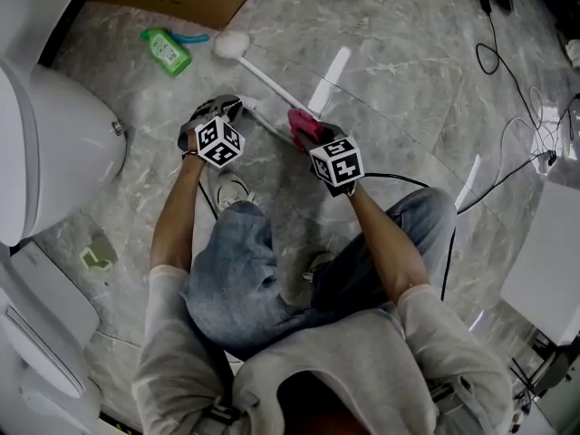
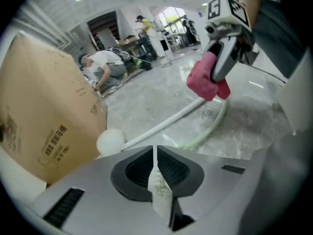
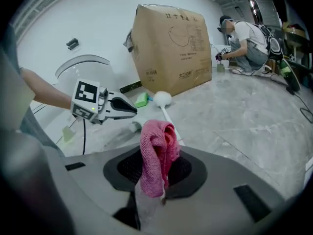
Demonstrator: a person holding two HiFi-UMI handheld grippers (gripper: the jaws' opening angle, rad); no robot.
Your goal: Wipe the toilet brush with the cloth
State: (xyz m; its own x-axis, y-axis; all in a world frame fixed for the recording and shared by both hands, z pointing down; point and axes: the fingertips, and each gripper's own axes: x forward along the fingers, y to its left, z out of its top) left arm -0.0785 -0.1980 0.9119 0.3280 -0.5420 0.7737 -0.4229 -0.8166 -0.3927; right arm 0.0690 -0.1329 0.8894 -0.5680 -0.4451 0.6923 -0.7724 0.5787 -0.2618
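While the floor [image 1: 408,71] carries the brush [image 1: 267,80] with its head toward the far edge, the left claw [image 3: 132,111], clenched on the handle end, should hold it steady. The right claw [image 2: 215,80], grasping the cloth [image 3: 155,151], would do best to keep it pressed round the shaft and slide headward.

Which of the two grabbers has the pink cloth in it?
The right gripper: its fingers pinch the pink cloth. The left gripper is clamped on the toilet brush handle instead.
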